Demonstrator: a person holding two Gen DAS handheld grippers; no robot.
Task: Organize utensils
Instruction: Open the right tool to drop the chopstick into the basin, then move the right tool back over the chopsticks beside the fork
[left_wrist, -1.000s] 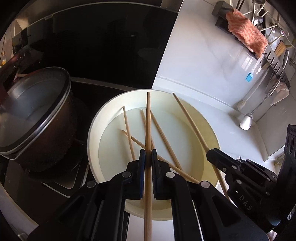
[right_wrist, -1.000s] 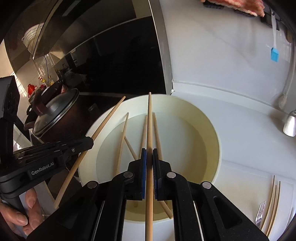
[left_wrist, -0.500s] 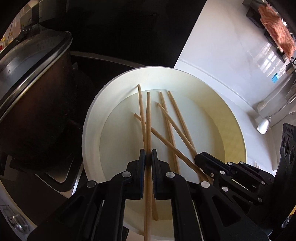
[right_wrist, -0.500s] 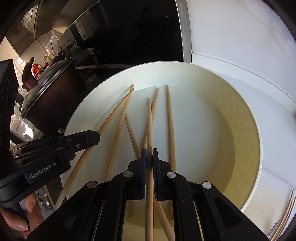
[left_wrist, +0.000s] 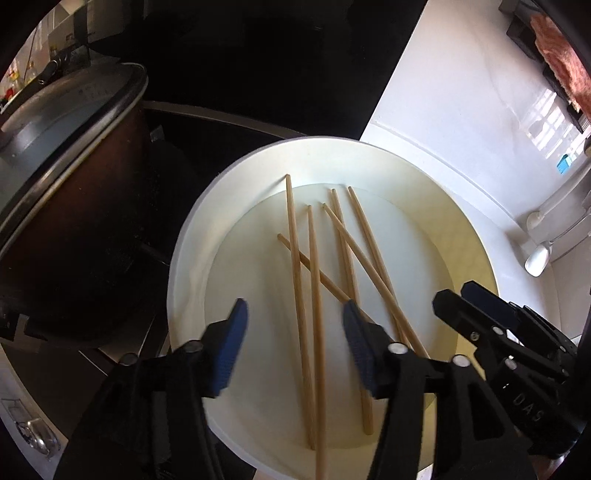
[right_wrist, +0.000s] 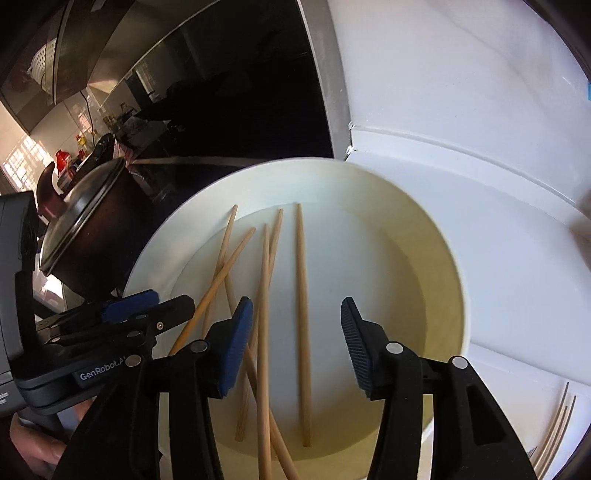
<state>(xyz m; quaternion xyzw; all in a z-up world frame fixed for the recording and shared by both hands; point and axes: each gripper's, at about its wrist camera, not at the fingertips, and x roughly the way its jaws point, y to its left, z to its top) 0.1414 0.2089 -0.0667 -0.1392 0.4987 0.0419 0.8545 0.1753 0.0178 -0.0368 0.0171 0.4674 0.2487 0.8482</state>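
Observation:
Several wooden chopsticks (left_wrist: 314, 295) lie loose and crossed in a wide white bowl (left_wrist: 184, 280). They also show in the right wrist view (right_wrist: 301, 314), inside the same bowl (right_wrist: 454, 288). My left gripper (left_wrist: 293, 325) is open and empty just above the bowl's near side. My right gripper (right_wrist: 295, 325) is open and empty over the bowl too. Each gripper shows in the other's view: the right one (left_wrist: 465, 306) at the bowl's right, the left one (right_wrist: 147, 306) at its left.
A dark pot with a glass lid (left_wrist: 62, 192) stands on the black hob left of the bowl. A fork and thin sticks (right_wrist: 554, 424) lie on the white counter at the right. A rack with a pink cloth (left_wrist: 554, 55) hangs on the wall.
Both grippers were shut on a chopstick each, lowered into the bowl, then opened. The two chopsticks now lie in the bowl with the others.

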